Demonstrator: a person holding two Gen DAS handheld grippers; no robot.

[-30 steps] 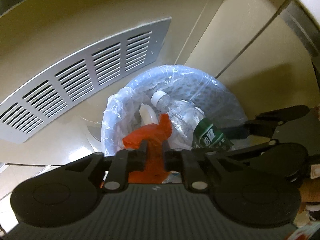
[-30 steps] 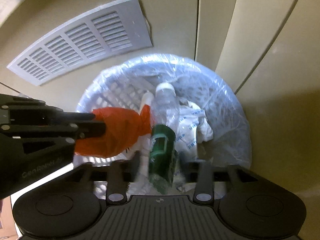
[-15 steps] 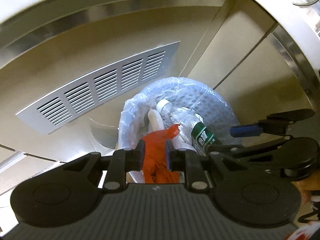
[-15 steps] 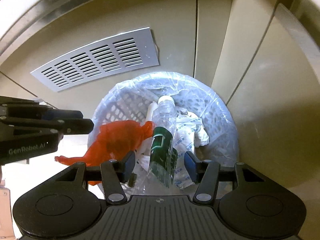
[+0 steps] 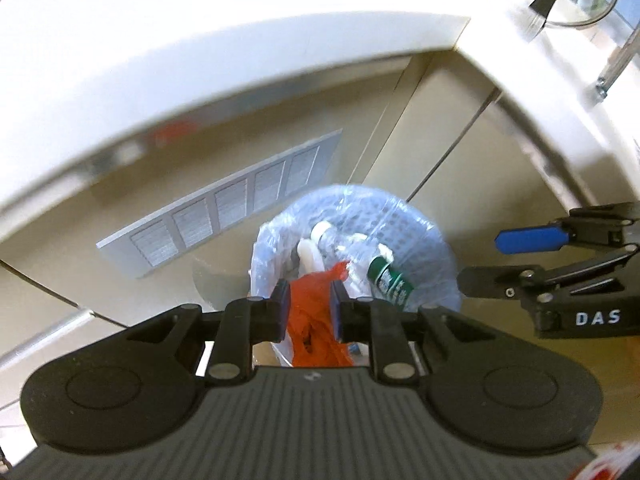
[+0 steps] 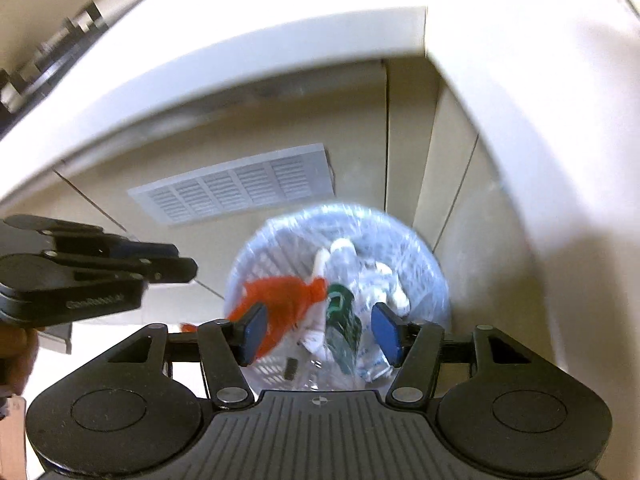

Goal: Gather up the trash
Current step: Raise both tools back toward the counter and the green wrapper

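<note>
A lined bin (image 5: 424, 240) stood on the floor against cabinet doors (image 6: 404, 136), below the overhanging edge of the surface (image 5: 200, 64). A vent grille (image 6: 236, 190) sat on the panel behind it, to its left. In the bin, a bottle (image 6: 340, 320) lay lengthwise near the middle, a crumpled bag (image 6: 284, 300) draped over the left rim, and wrappers (image 6: 380, 288) lay to the right. Both grippers hovered above the near rim, the left gripper (image 5: 308, 308) left of the right gripper (image 6: 320, 332).

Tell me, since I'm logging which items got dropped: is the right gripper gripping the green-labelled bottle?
No, the right gripper is opening with its blue pads clear of the bottle, which lies in the lined bin.
</note>
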